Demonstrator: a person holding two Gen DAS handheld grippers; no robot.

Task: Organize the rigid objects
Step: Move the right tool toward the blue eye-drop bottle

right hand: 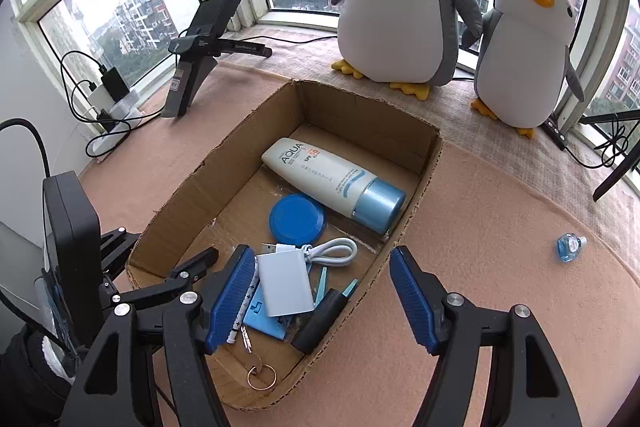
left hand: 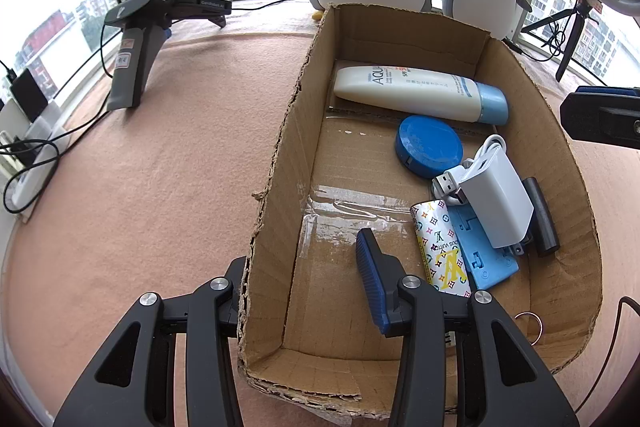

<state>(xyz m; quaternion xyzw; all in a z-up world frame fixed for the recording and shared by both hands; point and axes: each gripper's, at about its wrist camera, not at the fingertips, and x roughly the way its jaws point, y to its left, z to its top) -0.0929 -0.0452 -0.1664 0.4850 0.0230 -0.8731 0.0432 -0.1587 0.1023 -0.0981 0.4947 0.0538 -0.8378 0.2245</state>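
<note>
Box (right hand: 362, 125) sits mid-surface, already holding the tube (right hand: 320, 173), charger (right hand: 286, 283) and key. Both tongs, left (left hand: 298, 277) and right (right hand: 322, 297), gape wide and empty, straddling its walls; snagging cardboard could shift it. Vial (right hand: 570, 246) remains outside, easily rolled.

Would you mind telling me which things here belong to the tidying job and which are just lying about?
Belongs to the job:
cardboard box
sunscreen tube
blue round case
white charger
small blue bottle, still outside the box

Just lying about:
two plush penguins
spare handheld device
power strip and cables
</note>
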